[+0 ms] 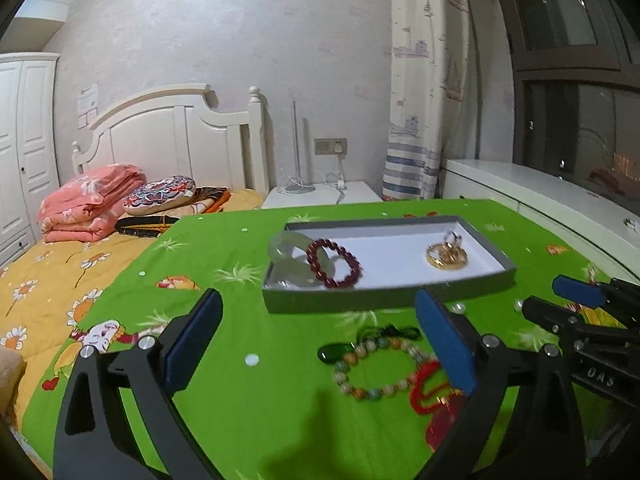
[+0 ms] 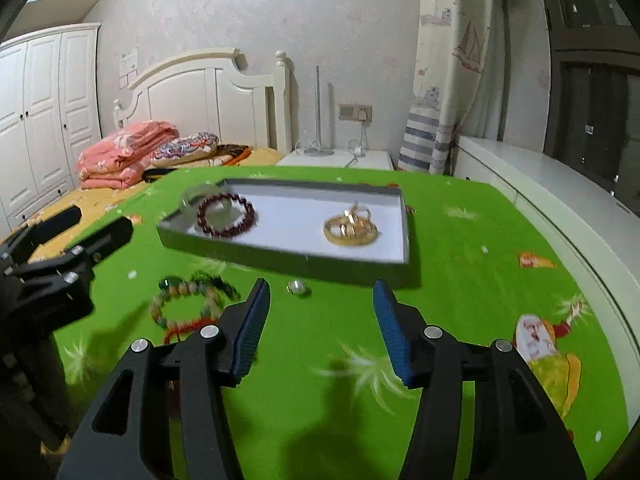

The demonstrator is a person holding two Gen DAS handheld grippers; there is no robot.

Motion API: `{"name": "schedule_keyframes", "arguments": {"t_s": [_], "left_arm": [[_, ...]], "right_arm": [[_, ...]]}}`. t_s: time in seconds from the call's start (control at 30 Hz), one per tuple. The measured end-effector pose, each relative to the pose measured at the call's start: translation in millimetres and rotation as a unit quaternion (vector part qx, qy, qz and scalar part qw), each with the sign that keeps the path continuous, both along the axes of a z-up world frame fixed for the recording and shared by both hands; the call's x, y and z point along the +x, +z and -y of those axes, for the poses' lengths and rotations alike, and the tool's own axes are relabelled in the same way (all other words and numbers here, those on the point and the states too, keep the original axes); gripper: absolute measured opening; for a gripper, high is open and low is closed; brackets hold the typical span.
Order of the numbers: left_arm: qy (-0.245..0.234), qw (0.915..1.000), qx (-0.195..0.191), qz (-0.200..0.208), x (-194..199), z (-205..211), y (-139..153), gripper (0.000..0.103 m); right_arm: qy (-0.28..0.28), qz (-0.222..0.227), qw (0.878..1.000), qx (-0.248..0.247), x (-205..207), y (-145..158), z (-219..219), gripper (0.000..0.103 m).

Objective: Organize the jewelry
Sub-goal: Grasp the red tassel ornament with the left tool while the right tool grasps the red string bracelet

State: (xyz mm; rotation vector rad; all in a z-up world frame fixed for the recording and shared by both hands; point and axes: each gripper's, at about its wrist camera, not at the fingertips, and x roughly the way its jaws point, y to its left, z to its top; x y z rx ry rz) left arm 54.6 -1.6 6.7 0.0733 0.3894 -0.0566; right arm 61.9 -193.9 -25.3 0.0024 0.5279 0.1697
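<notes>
A grey jewelry box (image 1: 384, 298) (image 2: 280, 260) with a white floor sits on the green tablecloth. In it lie a dark red bead bracelet (image 1: 335, 264) (image 2: 226, 216), a pale jade bangle (image 1: 286, 254) (image 2: 200, 196), and gold rings and a gold bangle (image 1: 447, 254) (image 2: 351, 227). On the cloth in front lie a multicoloured bead bracelet (image 1: 378, 368) (image 2: 182, 304), a green pendant on a dark cord (image 1: 334, 353), a red cord piece (image 1: 430, 386) and a small pearl piece (image 2: 297, 289). My left gripper (image 1: 320, 340) is open above the loose bracelet. My right gripper (image 2: 320, 328) is open, near the pearl piece.
The table (image 1: 248, 420) (image 2: 480, 280) is covered by a green cartoon cloth. A bed with yellow quilt and pink folded blanket (image 1: 92, 204) lies to the left. A white nightstand (image 1: 324, 194) and a white window ledge (image 2: 560, 192) stand behind and right.
</notes>
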Motion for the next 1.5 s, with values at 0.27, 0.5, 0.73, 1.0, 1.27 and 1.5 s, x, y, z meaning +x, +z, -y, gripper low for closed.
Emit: {"name": "schedule_keyframes", "arguments": {"t_s": [0.27, 0.5, 0.73, 1.0, 1.27, 1.5], "left_arm": [[-0.049, 0.9946, 0.05, -0.077, -28, 38, -35, 0.094], [-0.083, 0.9863, 0.039, -0.137, -21, 56, -57, 0.075], [-0.109, 0.982, 0.04, -0.149, -19, 62, -64, 0.053], [-0.124, 0.9848, 0.011, -0.121, -31, 46, -50, 0.034], [-0.063, 0.9938, -0.008, -0.091, -34, 0, -40, 0.034], [-0.029, 0.997, -0.011, -0.07, -40, -24, -37, 0.034]], "right_arm": [[0.004, 0.007, 1.0, 0.001, -24, 1, 7, 0.053], [0.01, 0.008, 1.0, -0.004, -37, -2, 9, 0.053], [0.011, 0.004, 1.0, -0.004, -37, -6, 9, 0.053], [0.039, -0.014, 0.999, -0.021, -35, -12, -10, 0.053], [0.102, -0.049, 0.993, -0.034, -28, -22, -47, 0.053], [0.138, -0.078, 0.986, -0.047, -16, -23, -79, 0.053]]}}
